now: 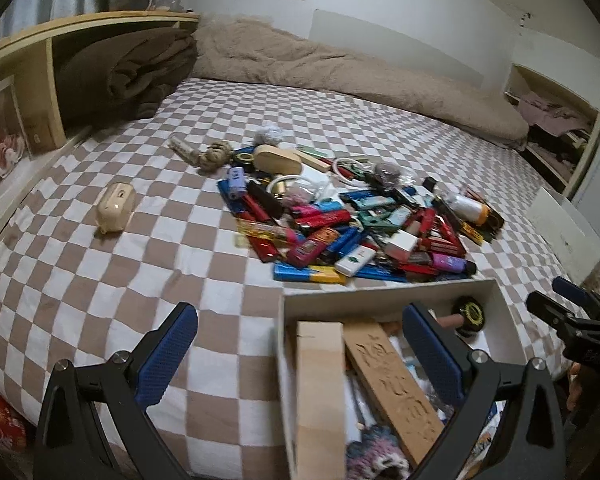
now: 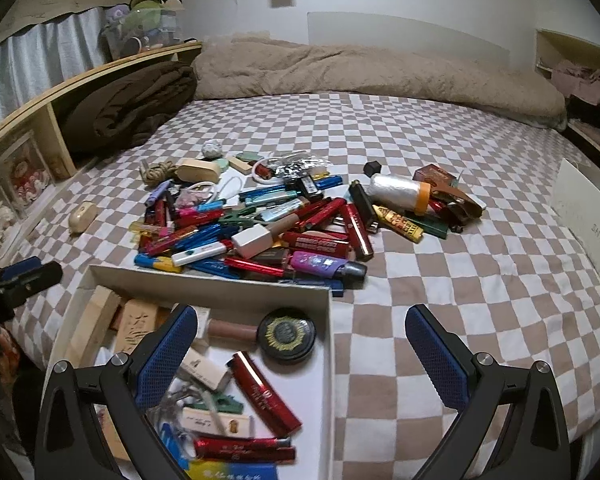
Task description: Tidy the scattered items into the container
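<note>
A heap of small items, mostly lighters, clips and little boxes, lies on the checked bed sheet. Just in front of it stands a white box holding wood blocks, a round black tin and red lighters. My left gripper is open and empty, straddling the box's left wall. My right gripper is open and empty, straddling the box's right wall, and also shows in the left wrist view. A beige case lies apart to the left.
A tan duvet runs along the back wall. A brown folded blanket sits by the wooden shelf unit on the left. A white box lid lies at the right bed edge. Bare sheet spreads right of the box.
</note>
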A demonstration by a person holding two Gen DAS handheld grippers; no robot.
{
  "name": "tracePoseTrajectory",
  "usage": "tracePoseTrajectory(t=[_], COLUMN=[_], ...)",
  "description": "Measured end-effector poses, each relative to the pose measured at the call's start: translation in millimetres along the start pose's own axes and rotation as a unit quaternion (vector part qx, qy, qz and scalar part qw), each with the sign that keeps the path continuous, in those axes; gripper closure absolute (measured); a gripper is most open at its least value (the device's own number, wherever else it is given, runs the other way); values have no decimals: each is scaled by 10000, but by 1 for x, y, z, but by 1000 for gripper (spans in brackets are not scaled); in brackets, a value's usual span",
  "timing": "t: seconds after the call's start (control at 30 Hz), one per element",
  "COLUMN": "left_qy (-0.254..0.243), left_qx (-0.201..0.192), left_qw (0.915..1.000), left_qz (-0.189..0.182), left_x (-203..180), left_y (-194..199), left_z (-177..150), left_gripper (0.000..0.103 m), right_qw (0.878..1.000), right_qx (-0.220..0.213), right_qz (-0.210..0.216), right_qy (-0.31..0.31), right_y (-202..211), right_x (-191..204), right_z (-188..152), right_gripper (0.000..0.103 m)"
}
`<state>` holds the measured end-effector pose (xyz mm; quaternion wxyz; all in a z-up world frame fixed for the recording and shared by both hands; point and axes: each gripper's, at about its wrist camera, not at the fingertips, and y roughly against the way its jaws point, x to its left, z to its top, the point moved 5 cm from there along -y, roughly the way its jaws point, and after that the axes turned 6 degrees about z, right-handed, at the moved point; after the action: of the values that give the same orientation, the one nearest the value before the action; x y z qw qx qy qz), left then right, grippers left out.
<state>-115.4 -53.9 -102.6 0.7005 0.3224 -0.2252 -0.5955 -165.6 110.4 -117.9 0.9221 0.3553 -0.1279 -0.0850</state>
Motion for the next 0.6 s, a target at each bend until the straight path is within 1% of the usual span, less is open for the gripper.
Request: tracePoseTrajectory(t=[0.1,0.27,0.4,0.43,0.47,0.6], left_qy=[28,44,-192,-243,-274,-323], left_qx=[3,-39,-6,31,84,382], left_qw=[9998,9995,9984,9982,9981,9977], left_qz=[178,300,525,551,553,468], left_x=[10,26,32,33,35,36], left_y=[-6,-17,-33,-38,-45,-74], left_z=[8,29,44,47,50,61], left_gripper=[0,0,0,0,0,0], right_qw=[10000,9999,9994,9999,9989,9992], right_qx=[-5,-29,-8,49,166,361], right_qz=[-1,-120,-288,-109,294,129], right_qy=[84,1,-192,-39,313,67], right_y=[-4,-12,-25,-28,-34,-61], right_x=[-7,-30,-56,-59,-61,-82], right_z=[7,21,33,35,38,44], right_gripper=[0,0,0,0,0,0])
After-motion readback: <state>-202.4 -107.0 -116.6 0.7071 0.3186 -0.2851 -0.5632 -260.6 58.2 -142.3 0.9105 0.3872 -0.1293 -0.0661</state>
